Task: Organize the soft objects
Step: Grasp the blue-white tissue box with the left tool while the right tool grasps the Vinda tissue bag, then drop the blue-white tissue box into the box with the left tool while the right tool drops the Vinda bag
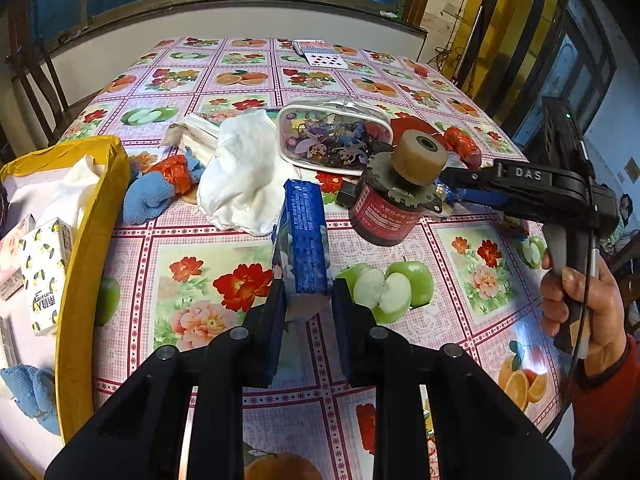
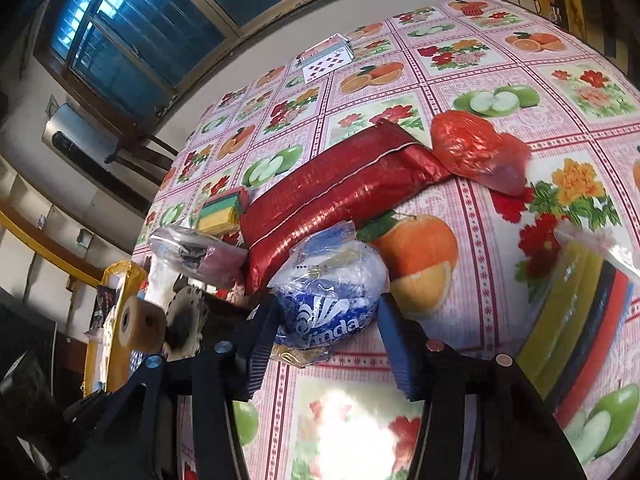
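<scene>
At the far left of the left wrist view, a yellow cardboard box (image 1: 94,236) sits on the table's edge, holding a lemon-printed tissue pack (image 1: 46,272) and a blue cloth (image 1: 30,392). Just right of the box, on the fruit-and-flower tablecloth (image 1: 460,264), lie a blue towel (image 1: 148,196) and a crumpled white cloth (image 1: 240,176). In the centre, the left gripper (image 1: 306,306) is closed on the near end of a blue tissue pack (image 1: 304,248), which stands up between its two fingers, lifted clear of the table. Behind it is a clear cartoon-printed pouch (image 1: 336,136), and to the right a small motor (image 1: 394,196) with a tan roller on top. Further right, a hand (image 1: 584,304) holds the handle of the other tool.

In the right wrist view, the right gripper (image 2: 326,334) is spread wide. A blue and white Winda tissue packet (image 2: 332,304) lies on the table between the fingertips, near the left finger and apart from the right one. Beyond it rests a red woven bag (image 2: 340,192), then a red plastic bag (image 2: 472,148). At the far right is a packet of stacked coloured sponges (image 2: 580,308).
</scene>
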